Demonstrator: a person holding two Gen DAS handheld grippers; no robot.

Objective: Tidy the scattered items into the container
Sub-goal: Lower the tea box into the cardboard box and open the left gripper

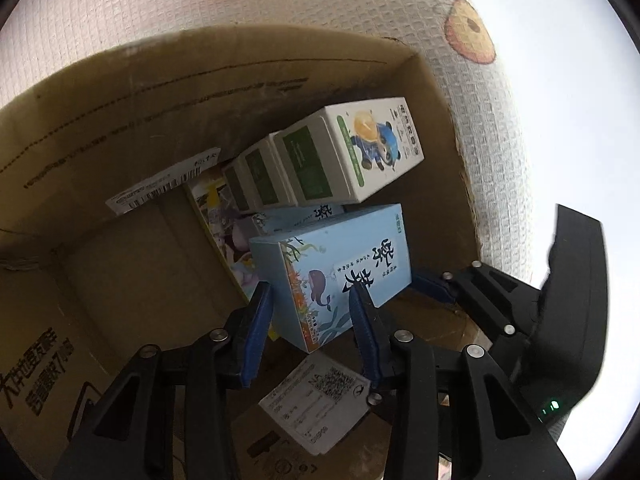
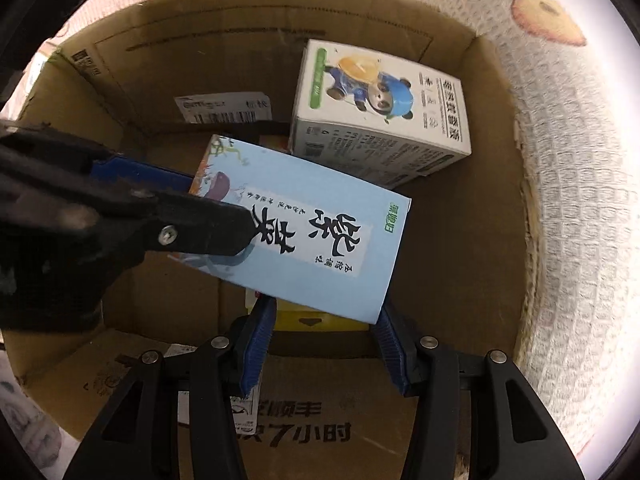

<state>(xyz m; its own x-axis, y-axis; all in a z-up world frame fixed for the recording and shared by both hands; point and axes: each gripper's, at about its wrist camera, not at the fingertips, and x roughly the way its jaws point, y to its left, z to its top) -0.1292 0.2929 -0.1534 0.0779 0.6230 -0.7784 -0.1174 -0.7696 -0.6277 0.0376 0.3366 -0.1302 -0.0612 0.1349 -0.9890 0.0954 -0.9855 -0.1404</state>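
A: What has the left gripper (image 1: 310,300) got?

B: The light blue box (image 1: 340,268), gripped between its blue pads (image 1: 256,332) at a middling width, one pad on each side. The box hangs over the inside of the cardboard carton (image 1: 100,208), at about five o'clock from the carton's middle.

A: And the right gripper (image 2: 324,316)?

B: Also closed on the same light blue box (image 2: 312,240), at its lower edge, jaws likewise about half apart. Its view looks nearly straight down into the carton (image 2: 460,240).

A: So both hold one box?

B: Yes. In the right wrist view the left gripper's black finger (image 2: 208,232) lies across the box face from nine o'clock.

A: What does each view add?

B: The left view shows two white and green boxes (image 1: 348,152) stacked side by side at twelve o'clock from the blue one, and another flat printed packet (image 1: 224,232) beneath. The right view shows only one panda box (image 2: 380,108), at one o'clock, plus something yellow (image 2: 316,320) under the blue box. Both show a shipping label (image 2: 224,108) on the far wall.
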